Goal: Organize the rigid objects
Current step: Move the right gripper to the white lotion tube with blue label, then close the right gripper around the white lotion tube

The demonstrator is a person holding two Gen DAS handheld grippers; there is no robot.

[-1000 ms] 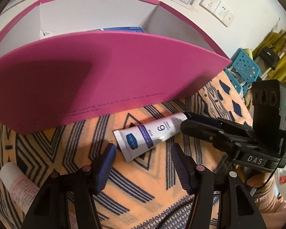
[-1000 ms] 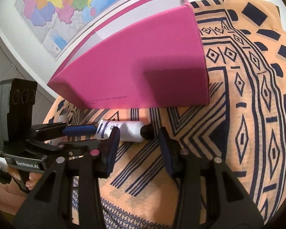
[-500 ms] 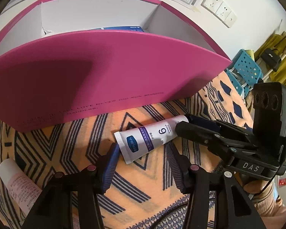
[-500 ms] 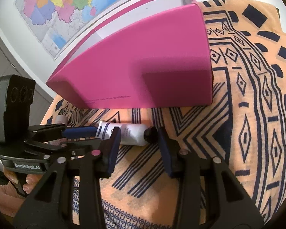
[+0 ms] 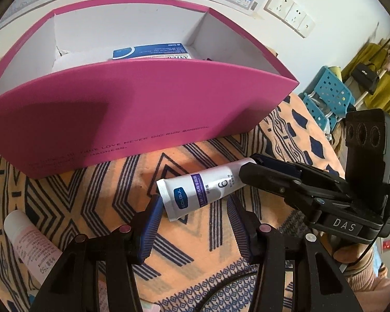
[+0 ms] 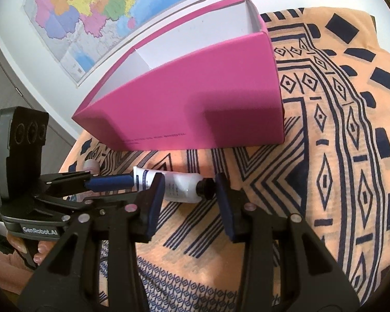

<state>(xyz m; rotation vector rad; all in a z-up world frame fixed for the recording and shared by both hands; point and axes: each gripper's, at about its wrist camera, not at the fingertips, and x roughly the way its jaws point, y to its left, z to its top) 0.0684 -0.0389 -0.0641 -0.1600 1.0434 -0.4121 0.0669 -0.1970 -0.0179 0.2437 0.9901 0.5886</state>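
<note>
Both hand-held grippers straddle tube, neither clamped.
Left hand-held gripper (image 5: pixel 193 217) open around crimped tail, right hand-held gripper (image 6: pixel 189 193) open at the cap; tube (image 5: pixel 204 191) lies on worktop cloth before pink box (image 5: pixel 132 109). Looks light, squashy: grab cap shoulder or crimp.

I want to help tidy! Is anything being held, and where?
Nothing seems held. The white tube lies on the cloth, the left gripper open around its flat end, the right gripper open around its cap.
</note>
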